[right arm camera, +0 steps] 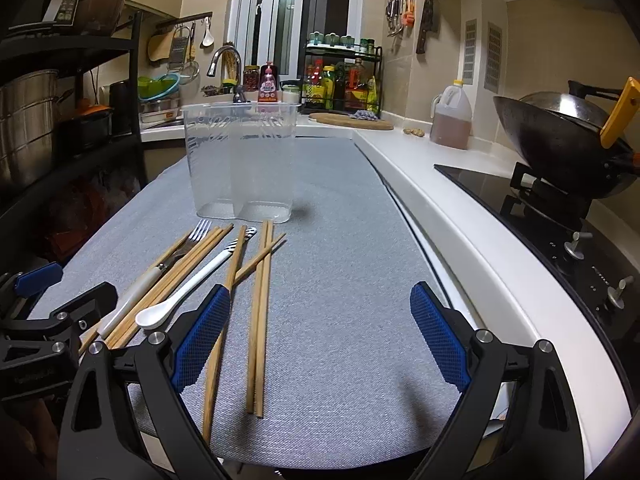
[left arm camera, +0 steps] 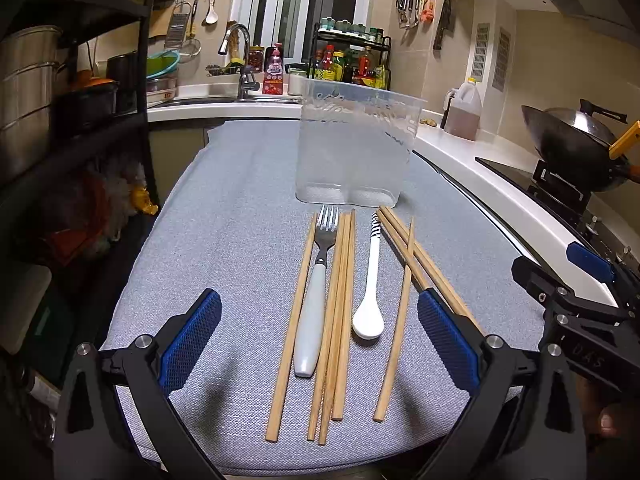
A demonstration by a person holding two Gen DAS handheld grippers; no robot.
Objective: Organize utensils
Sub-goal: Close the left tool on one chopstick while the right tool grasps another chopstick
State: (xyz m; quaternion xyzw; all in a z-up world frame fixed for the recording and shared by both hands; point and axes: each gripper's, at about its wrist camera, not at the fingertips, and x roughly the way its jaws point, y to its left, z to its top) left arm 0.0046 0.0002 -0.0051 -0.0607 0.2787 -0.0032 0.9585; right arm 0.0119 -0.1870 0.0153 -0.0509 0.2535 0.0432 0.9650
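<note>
Both grippers hover low over a grey cloth mat [left arm camera: 240, 208] with their blue-padded fingers spread wide and nothing between them. The left gripper [left arm camera: 320, 344] frames most of the utensils. The right gripper [right arm camera: 320, 336] sits just beside it, its left finger pad [right arm camera: 202, 336] over one chopstick.

Between and ahead of the fingers, the utensils lie flat on the mat, roughly parallel and pointing at the container. From the left: a single wooden chopstick, a fork [left arm camera: 314, 300] with a pale handle, a tight bundle of chopsticks [left arm camera: 340, 320], a white spoon [left arm camera: 371, 280] with a striped handle tip and its bowl toward the grippers, then more chopsticks [right arm camera: 260, 320], one crossing the others at an angle.

Just beyond the utensil tips stands a clear plastic container [left arm camera: 356, 144], upright, apparently divided into two compartments. Both look empty.

The task appears not yet begun: nothing has been sorted, and every utensil is left to lift and place.

Farther out are a white counter, a sink, a spice rack and a wok [right arm camera: 560, 136] on the hob.
</note>
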